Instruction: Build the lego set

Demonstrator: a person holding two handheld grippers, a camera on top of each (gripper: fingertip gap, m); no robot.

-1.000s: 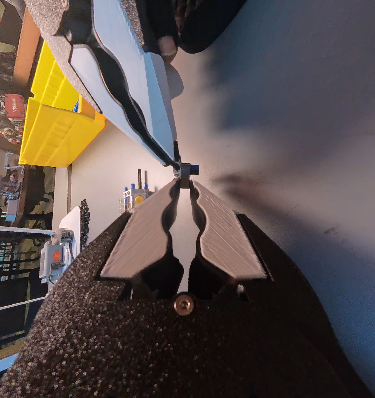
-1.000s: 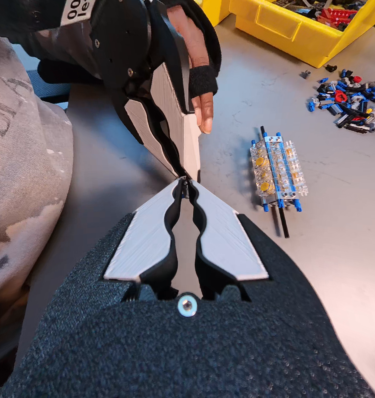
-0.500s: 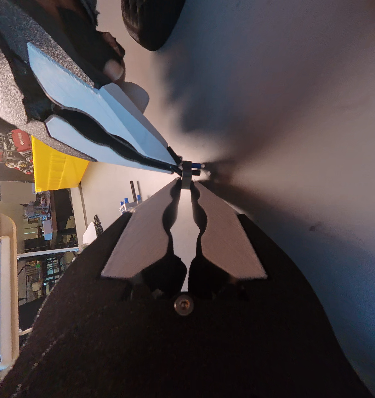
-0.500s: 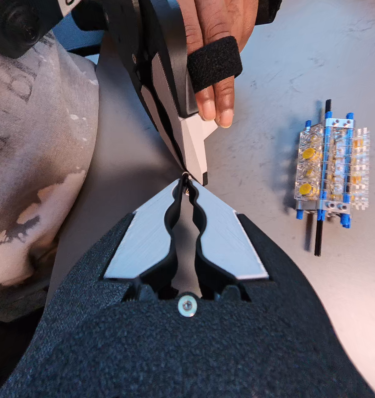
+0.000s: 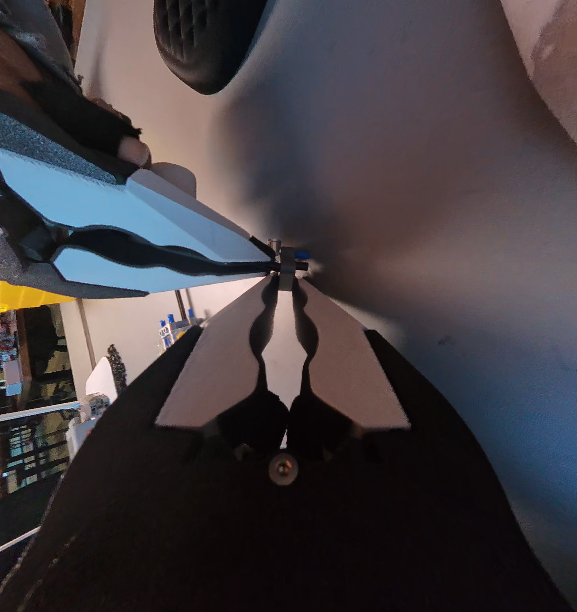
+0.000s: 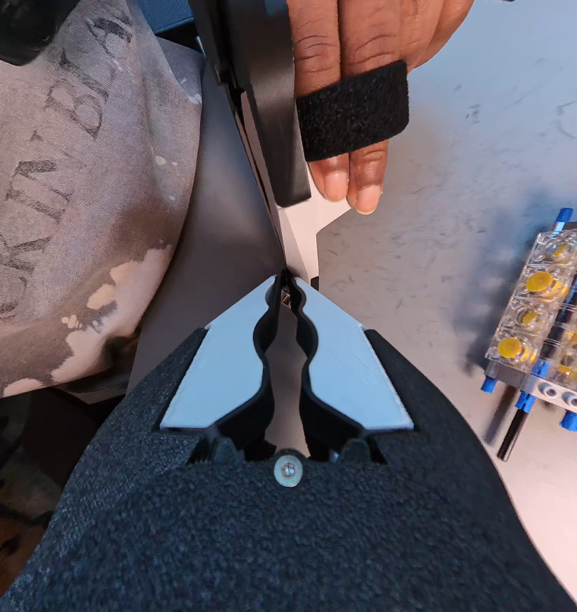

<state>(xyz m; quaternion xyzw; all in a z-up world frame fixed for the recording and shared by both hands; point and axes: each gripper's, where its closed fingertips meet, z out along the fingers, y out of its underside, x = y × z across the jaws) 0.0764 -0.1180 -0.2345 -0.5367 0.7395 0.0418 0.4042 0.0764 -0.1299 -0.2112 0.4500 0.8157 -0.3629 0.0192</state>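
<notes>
My left gripper (image 5: 285, 280) is shut on a small grey connector piece (image 5: 286, 266), held in the air above the grey table (image 5: 446, 198). A blue pin (image 5: 302, 254) and a black pin (image 5: 301, 265) stick out of the connector. My right gripper (image 5: 267, 262) comes in from the left, shut on the other end of the black pin, tip to tip with the left. In the right wrist view the right gripper (image 6: 285, 281) is shut, and the piece is mostly hidden between the pads. The left gripper's white finger (image 6: 300, 238) and a hand (image 6: 346, 99) come down from above.
A clear brick assembly with blue pins and yellow parts (image 6: 552, 331) lies on the table to the right, and it also shows in the left wrist view (image 5: 174, 326). There is a yellow bin (image 5: 25, 294) at the far left, a black rounded object (image 5: 207, 39), and a person's grey printed clothing (image 6: 65, 198). Only a small space, under 4 cm, lies between the two pairs of fingers.
Both grippers stay shut together on the small piece. In the left wrist view the right gripper has swung to lie more level. In the right wrist view the brick assembly has slid to the right edge.
</notes>
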